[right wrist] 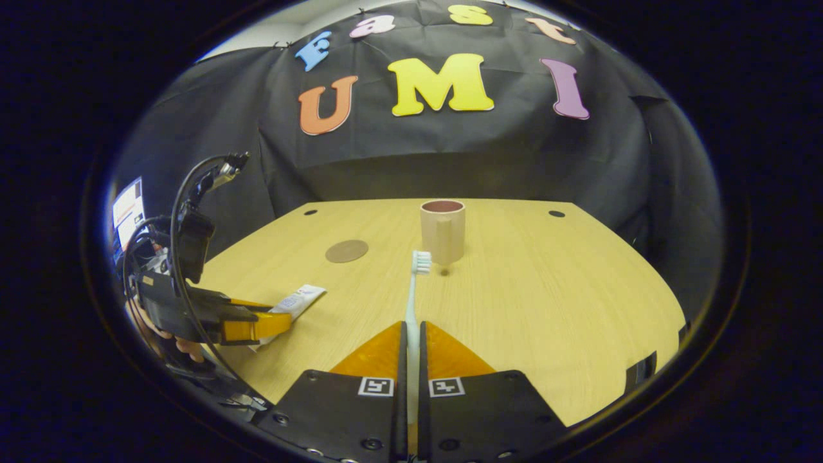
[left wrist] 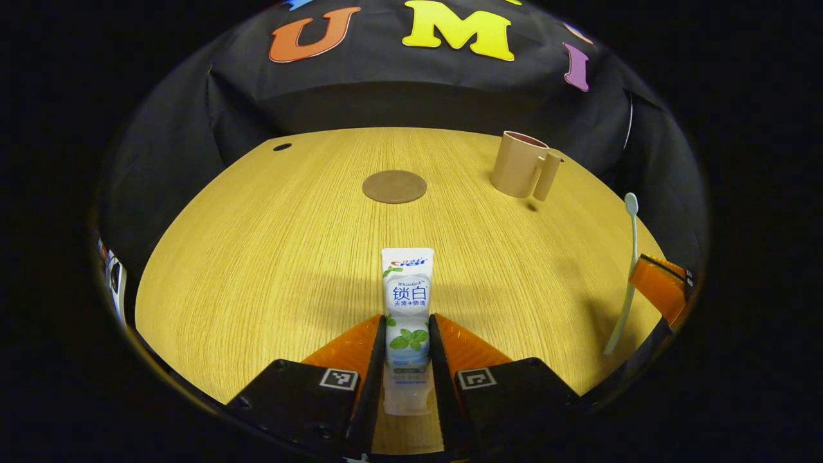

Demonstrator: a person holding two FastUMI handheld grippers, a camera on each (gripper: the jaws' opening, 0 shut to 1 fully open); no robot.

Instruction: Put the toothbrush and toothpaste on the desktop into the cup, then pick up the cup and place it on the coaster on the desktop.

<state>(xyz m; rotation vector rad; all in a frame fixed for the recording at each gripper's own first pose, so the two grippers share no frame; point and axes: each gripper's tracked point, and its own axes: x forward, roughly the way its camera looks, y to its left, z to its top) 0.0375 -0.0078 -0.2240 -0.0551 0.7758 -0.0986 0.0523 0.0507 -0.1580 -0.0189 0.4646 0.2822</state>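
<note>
In the left gripper view, a white toothpaste tube (left wrist: 407,308) stands between my left gripper's (left wrist: 407,321) fingers, which are shut on its lower half above the wooden desktop (left wrist: 270,257). A beige cup (left wrist: 519,164) with a handle stands at the far right, and a round brown coaster (left wrist: 394,186) lies mid-table. In the right gripper view, my right gripper (right wrist: 412,331) is shut on a pale toothbrush (right wrist: 413,292), bristles pointing toward the cup (right wrist: 443,230). The coaster (right wrist: 346,251) lies left of the cup. The left gripper (right wrist: 270,321) holds the toothpaste (right wrist: 297,301) at left.
The black cloth wall rises behind the desktop (right wrist: 546,302). Small dark holes (right wrist: 557,213) sit near the far corners of the desktop. Cables (right wrist: 186,212) and a hand show behind the left gripper. The right gripper (left wrist: 656,289) with the toothbrush (left wrist: 627,276) shows at the right edge of the left gripper view.
</note>
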